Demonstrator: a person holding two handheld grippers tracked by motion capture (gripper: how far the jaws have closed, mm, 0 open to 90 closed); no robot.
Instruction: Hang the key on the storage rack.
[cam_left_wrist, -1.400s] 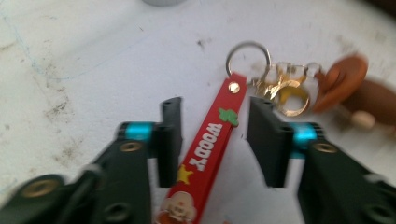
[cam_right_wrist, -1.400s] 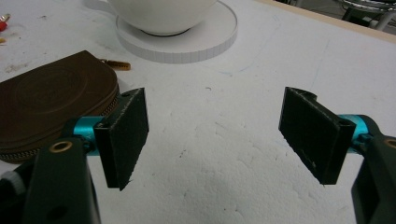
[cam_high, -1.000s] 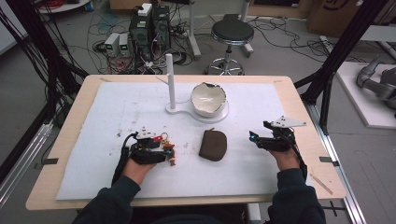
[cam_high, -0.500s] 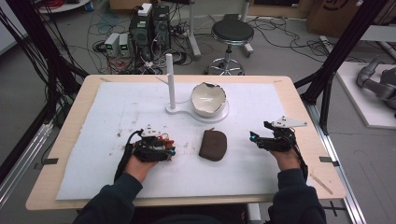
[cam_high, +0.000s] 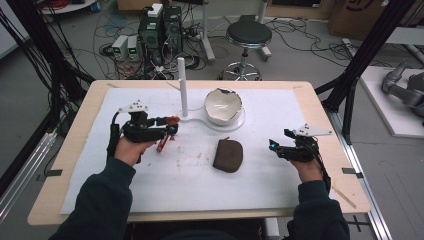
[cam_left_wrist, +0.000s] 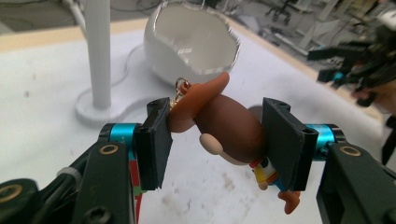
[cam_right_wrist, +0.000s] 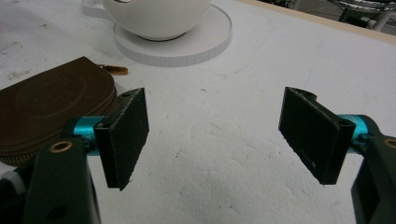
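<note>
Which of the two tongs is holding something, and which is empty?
The left tongs grip a brown monkey keyring figure between their jaws. The right tongs stand open over the white mat.

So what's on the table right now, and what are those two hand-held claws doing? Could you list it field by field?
left gripper: shut on a brown monkey keychain figure, lifted off the mat
right gripper: open, holding nothing, low over the mat
white eggshell-shaped bowl: on a round white base, far centre
white post: upright, left of the bowl
brown zip pouch: flat on the mat, between the grippers
white mat: covers the wooden table
</note>
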